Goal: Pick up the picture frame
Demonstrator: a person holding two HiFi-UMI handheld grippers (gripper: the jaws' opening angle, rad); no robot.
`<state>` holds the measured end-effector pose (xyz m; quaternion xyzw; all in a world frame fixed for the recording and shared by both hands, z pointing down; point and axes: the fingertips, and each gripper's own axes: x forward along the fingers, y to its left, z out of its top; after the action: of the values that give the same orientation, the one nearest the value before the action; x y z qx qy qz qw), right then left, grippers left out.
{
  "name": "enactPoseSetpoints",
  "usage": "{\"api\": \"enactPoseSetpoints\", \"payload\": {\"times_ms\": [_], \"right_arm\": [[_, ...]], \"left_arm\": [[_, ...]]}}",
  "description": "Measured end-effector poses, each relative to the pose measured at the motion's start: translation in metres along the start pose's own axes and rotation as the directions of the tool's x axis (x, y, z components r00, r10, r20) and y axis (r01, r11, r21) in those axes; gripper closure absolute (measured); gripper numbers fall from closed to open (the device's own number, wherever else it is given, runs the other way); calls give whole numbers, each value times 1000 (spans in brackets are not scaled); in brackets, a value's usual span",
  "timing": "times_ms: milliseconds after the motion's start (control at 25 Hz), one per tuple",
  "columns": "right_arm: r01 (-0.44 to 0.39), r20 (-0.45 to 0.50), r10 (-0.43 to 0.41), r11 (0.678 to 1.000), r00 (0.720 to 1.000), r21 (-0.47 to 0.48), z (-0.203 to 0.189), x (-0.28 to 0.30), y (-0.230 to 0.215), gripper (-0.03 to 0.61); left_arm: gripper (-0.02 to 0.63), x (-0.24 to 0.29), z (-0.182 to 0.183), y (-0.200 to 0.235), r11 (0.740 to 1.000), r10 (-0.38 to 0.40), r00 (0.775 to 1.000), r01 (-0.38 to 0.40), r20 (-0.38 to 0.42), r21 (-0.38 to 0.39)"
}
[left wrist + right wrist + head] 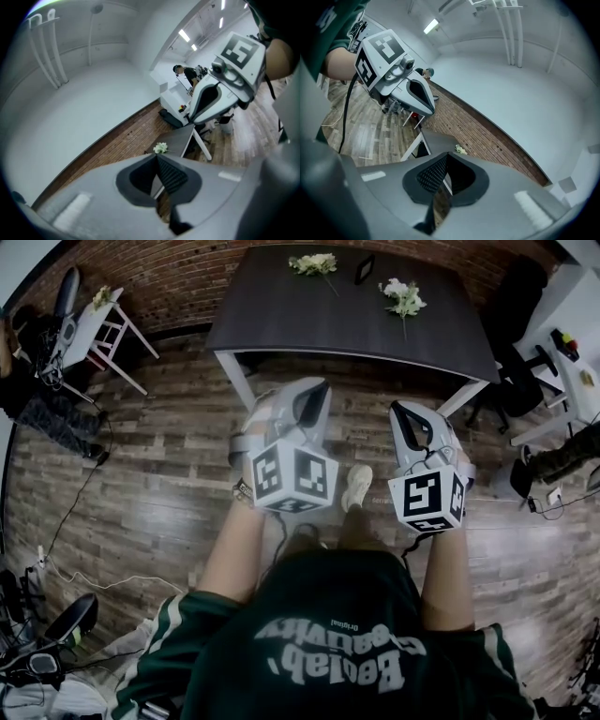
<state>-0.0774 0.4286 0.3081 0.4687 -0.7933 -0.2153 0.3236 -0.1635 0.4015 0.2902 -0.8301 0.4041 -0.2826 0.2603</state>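
Observation:
The picture frame (pixel 365 268), small and black, stands near the far edge of the dark table (pixel 281 324), between two bunches of white flowers (pixel 314 263) (pixel 403 296). Both grippers hang in the air over the wooden floor, well short of the table. My left gripper (pixel 317 390) is shut with nothing in it; its own view shows the jaw tips (pixel 157 157) meeting in front of a flower bunch (pixel 161 148). My right gripper (pixel 401 411) also looks shut and empty, its tips (pixel 446 155) together. The frame is not visible in either gripper view.
A white side table (pixel 103 324) stands at the far left, next to a person (pixel 37 381) and some equipment. A black office chair (pixel 525 381) and a white desk (pixel 572 352) are on the right. Cables (pixel 75 512) run over the floor. My shoe (pixel 356 486) is below the grippers.

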Motion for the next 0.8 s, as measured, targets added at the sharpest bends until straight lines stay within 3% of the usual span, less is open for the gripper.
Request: {"api": "enactPoseSetpoints", "payload": {"times_ms": [240, 800], "right_arm": [[16, 4, -15, 1000, 1000, -8, -28, 32, -20, 572], [34, 41, -34, 999, 999, 2, -54, 128, -123, 572]], "left_arm": [[612, 40, -8, 0, 1000, 0, 1000, 0, 7, 1], [612, 170, 12, 56, 1000, -4, 1000, 4, 28, -11]]}}
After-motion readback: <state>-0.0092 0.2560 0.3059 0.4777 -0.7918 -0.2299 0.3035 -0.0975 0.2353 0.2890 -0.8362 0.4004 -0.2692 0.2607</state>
